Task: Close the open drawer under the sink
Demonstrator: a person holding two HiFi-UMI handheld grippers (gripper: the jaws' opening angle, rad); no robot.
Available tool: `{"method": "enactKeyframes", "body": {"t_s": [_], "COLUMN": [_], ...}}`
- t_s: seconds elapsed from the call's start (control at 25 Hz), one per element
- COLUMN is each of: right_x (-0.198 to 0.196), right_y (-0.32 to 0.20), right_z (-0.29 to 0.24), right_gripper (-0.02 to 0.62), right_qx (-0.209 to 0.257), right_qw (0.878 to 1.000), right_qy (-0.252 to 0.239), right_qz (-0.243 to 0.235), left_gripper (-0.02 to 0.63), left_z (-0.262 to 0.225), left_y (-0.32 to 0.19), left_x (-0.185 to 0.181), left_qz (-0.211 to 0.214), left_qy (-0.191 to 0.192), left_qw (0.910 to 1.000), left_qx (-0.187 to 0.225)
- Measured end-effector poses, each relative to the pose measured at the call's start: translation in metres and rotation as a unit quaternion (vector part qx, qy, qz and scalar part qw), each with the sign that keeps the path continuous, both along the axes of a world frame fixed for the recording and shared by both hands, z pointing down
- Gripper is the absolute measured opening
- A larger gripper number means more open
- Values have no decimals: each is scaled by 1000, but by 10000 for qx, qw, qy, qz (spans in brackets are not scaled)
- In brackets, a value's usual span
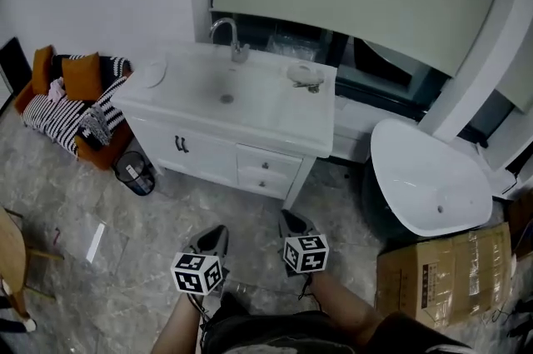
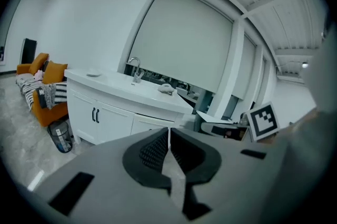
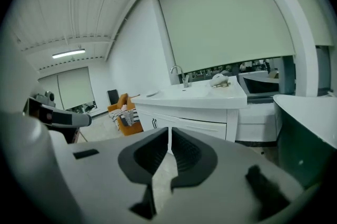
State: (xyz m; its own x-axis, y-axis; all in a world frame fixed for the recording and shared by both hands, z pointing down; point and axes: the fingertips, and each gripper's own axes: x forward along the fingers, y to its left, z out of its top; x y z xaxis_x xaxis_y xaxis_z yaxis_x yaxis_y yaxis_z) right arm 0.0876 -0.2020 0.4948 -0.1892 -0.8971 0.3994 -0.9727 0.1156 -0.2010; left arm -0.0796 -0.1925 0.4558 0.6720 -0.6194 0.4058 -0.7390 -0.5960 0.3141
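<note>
Standing well back from the white sink cabinet, the person faces drawers that look flush, so closing seems done. The left gripper and right gripper have jaws together, empty.

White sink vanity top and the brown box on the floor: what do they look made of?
White sink vanity top: probably glazed ceramic or cast stone, glossy, catching soft reflections. Brown box: cardboard, matte, with creased flaps and printed sides.
</note>
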Motion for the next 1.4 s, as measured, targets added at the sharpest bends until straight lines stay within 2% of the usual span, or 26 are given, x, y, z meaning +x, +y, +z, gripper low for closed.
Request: {"method": "enactKeyframes", "body": {"t_s": [0.12,0.2,0.4,0.6,0.84,1.0,1.2,1.4], "right_x": [23,39,65,70,66,59,40,13], "right_y": [19,34,82,124,167,182,208,249], "right_z": [-8,-15,-16,-19,-8,-10,-26,-34], "right_gripper": [35,35,35,35,35,32,31,31], "right_qx": [65,170,205,222,81,56,172,146], "right_qw": [9996,9991,9965,9915,9861,9862,9839,9831], "right_qy": [65,-59,-197,-246,-237,-108,120,153], "right_qz": [-280,-384,-781,-1259,-1642,-1650,-1777,-1818], "left_gripper": [23,23,23,23,23,23,23,23], "left_z": [-8,-15,-24,-23,-16,-22,-30,-40], "left_y": [27,46,106,162,214,238,265,304], "left_x": [16,34,76,94,95,92,81,58], "left_qz": [-124,-188,-513,-827,-1177,-1148,-1111,-1068], "left_qy": [-383,-593,-343,-291,-322,-362,-177,-124], "left_qw": [9987,9967,9961,9947,9917,9913,9920,9924], "left_qx": [301,524,626,541,405,524,570,606]}}
